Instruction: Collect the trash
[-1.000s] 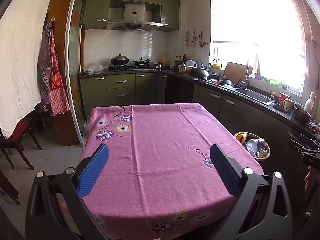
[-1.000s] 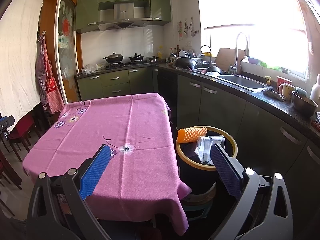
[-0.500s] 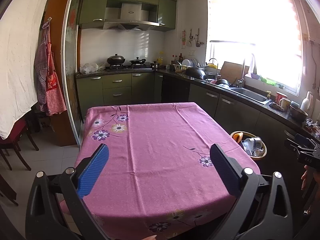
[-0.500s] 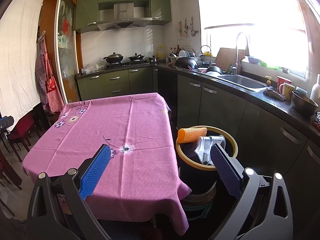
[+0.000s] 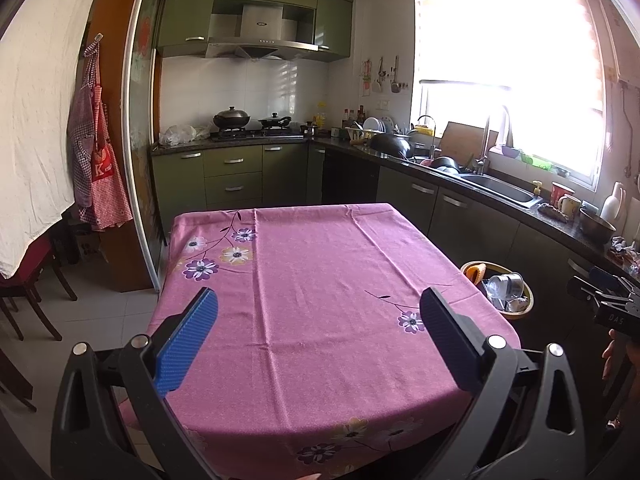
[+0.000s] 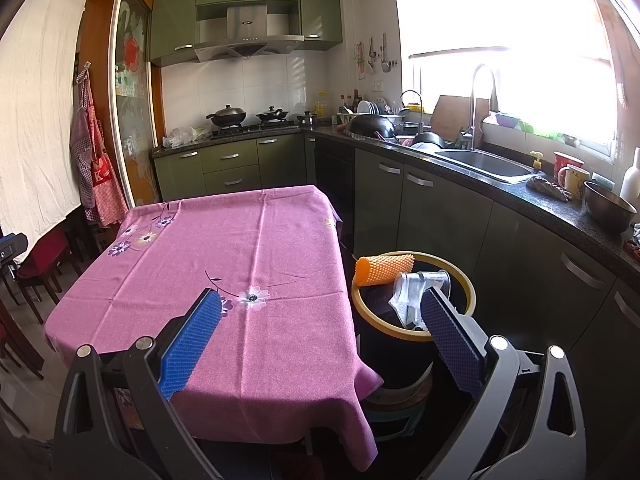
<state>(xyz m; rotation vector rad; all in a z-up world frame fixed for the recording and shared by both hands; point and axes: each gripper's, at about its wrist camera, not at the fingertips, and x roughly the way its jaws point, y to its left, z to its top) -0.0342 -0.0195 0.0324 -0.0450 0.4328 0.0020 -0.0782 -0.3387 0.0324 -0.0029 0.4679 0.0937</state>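
Note:
A dark trash bin with a yellow rim (image 6: 469,295) stands on the floor right of the table; it also shows in the left wrist view (image 5: 529,301). In it lie an orange bumpy tube (image 6: 384,269), crumpled clear plastic cups (image 6: 416,288) and other scraps. My left gripper (image 5: 318,304) is open and empty above the near part of the pink flowered tablecloth (image 5: 320,280). My right gripper (image 6: 320,308) is open and empty near the table's right front corner, its right finger in front of the bin. The right gripper also shows at the left wrist view's right edge (image 5: 608,300).
Green cabinets and a dark counter (image 6: 520,200) with sink, cups and a bowl run along the right, close behind the bin. Dark red chairs (image 5: 28,280) stand left of the table. Aprons (image 5: 96,168) hang on the left wall.
The left gripper has pulled back and risen a little, so more of the table and bin shows. The right gripper has not moved.

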